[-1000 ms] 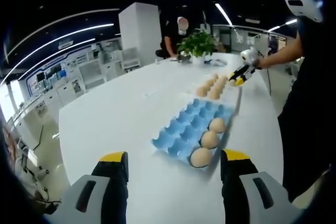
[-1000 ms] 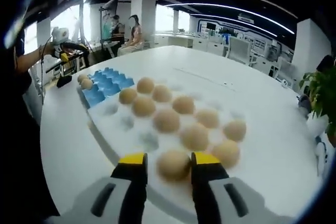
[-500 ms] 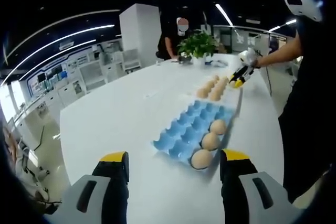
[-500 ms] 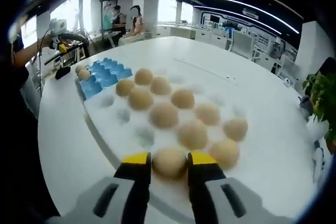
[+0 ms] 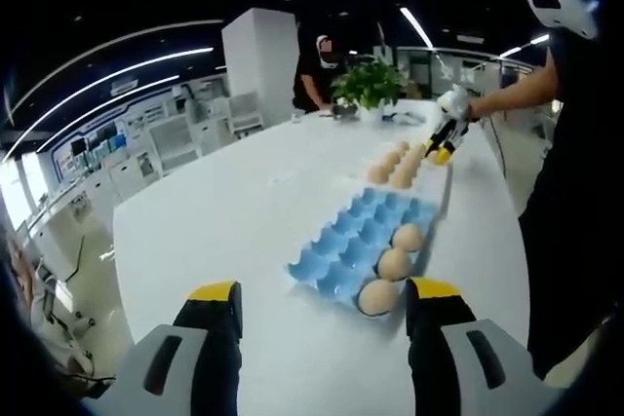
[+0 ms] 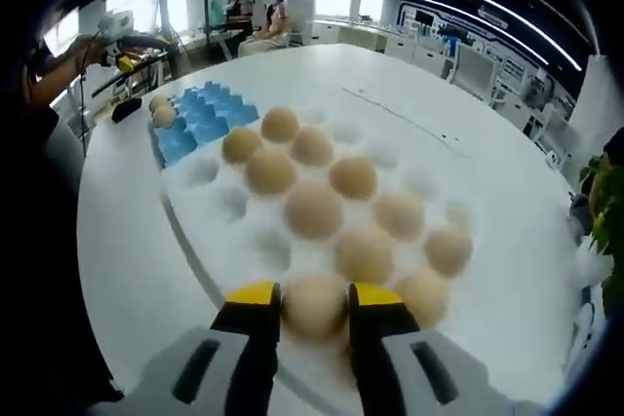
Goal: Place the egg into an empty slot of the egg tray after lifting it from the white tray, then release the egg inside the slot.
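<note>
Right gripper (image 6: pixel 314 301) has its yellow-tipped fingers clamped around a tan egg (image 6: pixel 314 305) at 6 o'clock on the white moulded tray (image 6: pixel 219 226), on the white worktop (image 6: pixel 127 241). The blue egg tray (image 6: pixel 200 122) sits at 10 o'clock. Left gripper (image 5: pixel 322 301) hovers, fingers spread, the blue tray's three eggs (image 5: pixel 393 264) just ahead.
</note>
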Action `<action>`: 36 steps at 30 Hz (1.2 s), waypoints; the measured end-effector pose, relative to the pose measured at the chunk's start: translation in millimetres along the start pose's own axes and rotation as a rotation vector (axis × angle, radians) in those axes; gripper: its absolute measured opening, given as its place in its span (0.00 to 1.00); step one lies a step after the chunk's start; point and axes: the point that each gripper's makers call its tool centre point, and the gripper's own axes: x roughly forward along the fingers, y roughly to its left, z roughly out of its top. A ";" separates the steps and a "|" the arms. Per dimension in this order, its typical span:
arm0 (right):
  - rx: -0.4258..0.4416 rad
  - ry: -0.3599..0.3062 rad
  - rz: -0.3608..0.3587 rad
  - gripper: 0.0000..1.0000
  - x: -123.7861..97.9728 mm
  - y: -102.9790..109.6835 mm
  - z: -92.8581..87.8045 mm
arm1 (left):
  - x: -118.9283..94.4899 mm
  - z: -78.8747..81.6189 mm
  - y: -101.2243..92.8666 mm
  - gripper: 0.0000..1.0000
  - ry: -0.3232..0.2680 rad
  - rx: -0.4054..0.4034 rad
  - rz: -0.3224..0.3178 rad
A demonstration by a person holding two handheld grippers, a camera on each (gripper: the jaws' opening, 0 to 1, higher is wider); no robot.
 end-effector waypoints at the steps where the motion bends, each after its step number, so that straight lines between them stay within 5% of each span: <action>1: 0.009 0.012 0.006 0.29 1.7 0.6 1.4 | 0.1 1.0 -0.4 0.69 -0.002 -0.001 0.001; 6: 0.121 -0.005 0.049 0.28 1.0 -4.5 -3.9 | 0.8 2.9 0.4 0.69 -0.012 0.000 0.007; 36: 0.089 -0.018 -0.002 0.26 -5.6 -3.1 -4.1 | 4.7 -2.8 -6.4 0.76 -0.002 -0.025 -0.003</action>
